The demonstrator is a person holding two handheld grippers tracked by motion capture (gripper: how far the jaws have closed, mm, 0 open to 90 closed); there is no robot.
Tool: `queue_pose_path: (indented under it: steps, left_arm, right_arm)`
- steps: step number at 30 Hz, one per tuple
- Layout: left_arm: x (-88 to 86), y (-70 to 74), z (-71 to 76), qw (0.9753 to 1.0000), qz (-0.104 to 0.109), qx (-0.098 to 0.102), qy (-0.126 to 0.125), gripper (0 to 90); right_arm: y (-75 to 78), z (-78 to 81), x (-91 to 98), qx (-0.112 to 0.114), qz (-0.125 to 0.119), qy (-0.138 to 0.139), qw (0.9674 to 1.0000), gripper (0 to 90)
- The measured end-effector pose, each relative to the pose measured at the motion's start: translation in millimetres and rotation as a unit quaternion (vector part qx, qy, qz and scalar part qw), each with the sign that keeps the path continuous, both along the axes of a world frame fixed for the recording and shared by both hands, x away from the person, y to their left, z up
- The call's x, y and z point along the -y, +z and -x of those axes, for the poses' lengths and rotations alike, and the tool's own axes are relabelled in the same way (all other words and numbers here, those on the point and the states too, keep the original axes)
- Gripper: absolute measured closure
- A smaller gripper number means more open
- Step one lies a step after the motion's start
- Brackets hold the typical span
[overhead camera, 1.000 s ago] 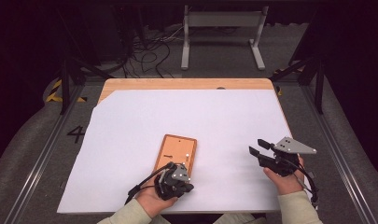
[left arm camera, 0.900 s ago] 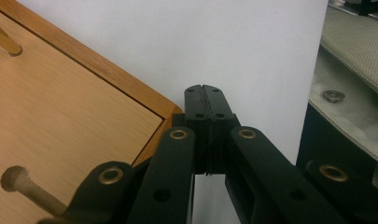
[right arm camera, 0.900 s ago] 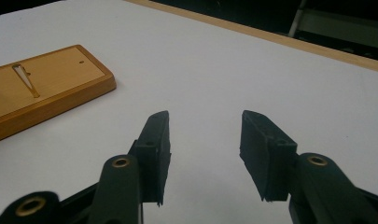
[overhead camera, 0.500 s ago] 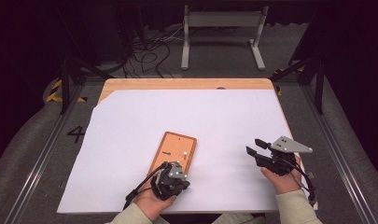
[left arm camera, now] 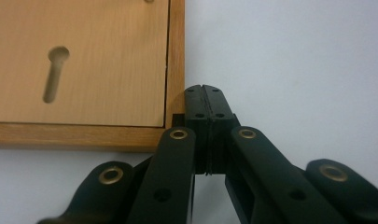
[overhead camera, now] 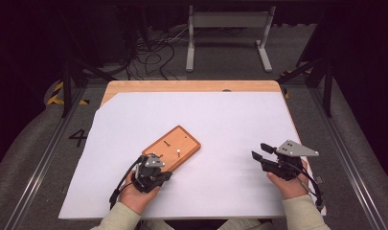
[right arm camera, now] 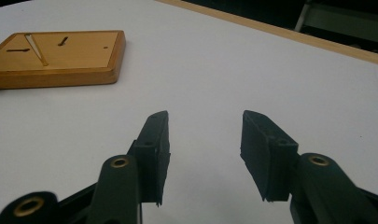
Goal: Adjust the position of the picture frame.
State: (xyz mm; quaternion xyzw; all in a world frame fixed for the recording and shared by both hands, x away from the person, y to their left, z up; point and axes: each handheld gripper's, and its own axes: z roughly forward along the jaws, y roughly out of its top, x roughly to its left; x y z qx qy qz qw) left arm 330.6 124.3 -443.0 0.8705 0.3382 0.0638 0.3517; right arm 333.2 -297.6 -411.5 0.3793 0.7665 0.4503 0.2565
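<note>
Left hand-held gripper [left arm camera: 206, 100], jaws together, touches the wooden board [overhead camera: 173, 147] corner; right hand-held gripper [right arm camera: 204, 154], at 3 o'clock, jaws apart, empty.

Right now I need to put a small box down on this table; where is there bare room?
Free: the white sheet beyond the wooden board, and between the board and the right gripper. Crowded: the board's near corner, where the shut left gripper sits.

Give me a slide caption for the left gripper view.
Shut left gripper at the corner of a wooden board on white paper.
</note>
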Motion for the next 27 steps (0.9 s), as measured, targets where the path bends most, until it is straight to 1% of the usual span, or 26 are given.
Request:
queue_pose_path:
  steps: [1, 2, 3, 4, 5, 6, 7, 8, 9, 10, 11, 12, 13, 14, 17, 19, 21, 23, 24, 27]
  left_arm:
    - [-2.6, 3.6, 0.8, 0.9999, 0.014, 0.008, -0.003, 90.0]
    - [-2.6, 3.6, 0.8, 0.9999, 0.014, 0.008, -0.003, 90.0]
    - [-11.6, 12.9, 1.3, 0.9991, 0.027, 0.028, 0.017, 90.0]
    - [-11.6, 12.9, 1.3, 0.9991, 0.027, 0.028, 0.017, 90.0]
    - [-20.1, 16.5, -1.0, 0.9981, 0.031, 0.036, 0.039, 90.0]
    - [-28.2, 17.8, -4.2, 0.9967, 0.036, 0.04, 0.061, 90.0]
    - [-37.2, 18.0, -8.0, 0.9947, 0.038, 0.041, 0.087, 90.0]
    - [-52.1, 16.1, -15.3, 0.9906, 0.038, 0.036, 0.126, 90.0]
    - [-52.1, 16.1, -15.3, 0.9906, 0.038, 0.036, 0.126, 90.0]
    - [-61.3, 13.7, -19.8, 0.9876, 0.038, 0.03, 0.15, 90.0]
    - [-65.0, 12.0, -21.8, 0.9855, 0.042, 0.022, 0.163, 90.0]
    - [-70.7, 9.4, -25.8, 0.9837, 0.036, 0.015, 0.175, 90.0]
    - [-73.9, 7.2, -29.0, 0.9825, 0.029, 0.009, 0.184, 90.0]
    - [-76.2, 4.2, -32.3, 0.9814, 0.024, 0.003, 0.19, 90.0]
    - [-78.2, -3.5, -39.7, 0.9797, 0.013, -0.023, 0.199, 90.0]
    - [-76.4, -6.4, -43.1, 0.9801, 0.009, -0.034, 0.195, 90.0]
    - [-70.7, -10.0, -47.3, 0.98, -0.001, -0.043, 0.194, 90.0]
    - [-69.6, -10.5, -47.8, 0.98, -0.004, -0.04, 0.195, 90.0]
    - [-69.5, -10.3, -48.5, 0.98, -0.004, -0.042, 0.194, 90.0]
    - [-70.5, -11.3, -52.7, 0.9804, 0.009, -0.049, 0.191, 90.0]
  right_arm:
    - [0.0, -0.1, -0.4, 0.0, 0.002, 0.001, 1.0, 53.0]
    - [-0.2, -0.3, -0.8, 0.0, 0.002, 0.002, 1.0, 53.0]
    - [-0.1, -0.3, -1.1, 0.0, 0.002, 0.002, 1.0, 53.0]
    - [-0.1, -0.3, -1.1, 0.0, 0.002, 0.002, 1.0, 53.0]
    - [0.0, -0.3, -1.2, 0.0, 0.002, 0.002, 1.0, 53.0]
    - [0.1, -0.2, -1.2, 0.0, 0.002, 0.002, 1.0, 53.0]
    - [0.5, 0.1, -1.2, 0.001, 0.002, 0.002, 1.0, 52.9]
    - [0.6, 0.1, -1.1, 0.001, 0.002, 0.002, 1.0, 52.9]
    - [0.6, 0.1, -1.1, 0.001, 0.002, 0.002, 1.0, 52.9]
    - [0.5, 0.1, -1.0, 0.001, 0.002, 0.001, 1.0, 52.9]
    - [0.4, 0.1, -1.2, 0.0, 0.003, 0.001, 1.0, 52.8]
    - [0.0, 0.1, -1.9, -0.001, 0.002, 0.002, 1.0, 52.7]
    - [0.0, 0.1, -1.9, -0.001, 0.002, 0.002, 1.0, 52.7]
    - [-0.3, -0.1, -2.0, -0.001, 0.004, 0.003, 1.0, 52.7]
    - [-0.7, 0.2, -2.6, -0.003, 0.007, 0.002, 1.0, 52.5]
    - [-0.9, 0.5, -2.5, -0.003, 0.008, 0.002, 1.0, 52.4]
    - [-1.4, 0.8, -1.9, -0.004, 0.007, 0.001, 1.0, 52.4]
    - [-1.4, 0.9, -1.6, -0.003, 0.008, 0.001, 1.0, 52.4]
    - [-1.4, 1.3, -1.4, -0.003, 0.008, 0.001, 1.0, 52.4]
    - [-1.6, 2.2, -0.5, -0.003, 0.008, -0.001, 1.0, 52.4]
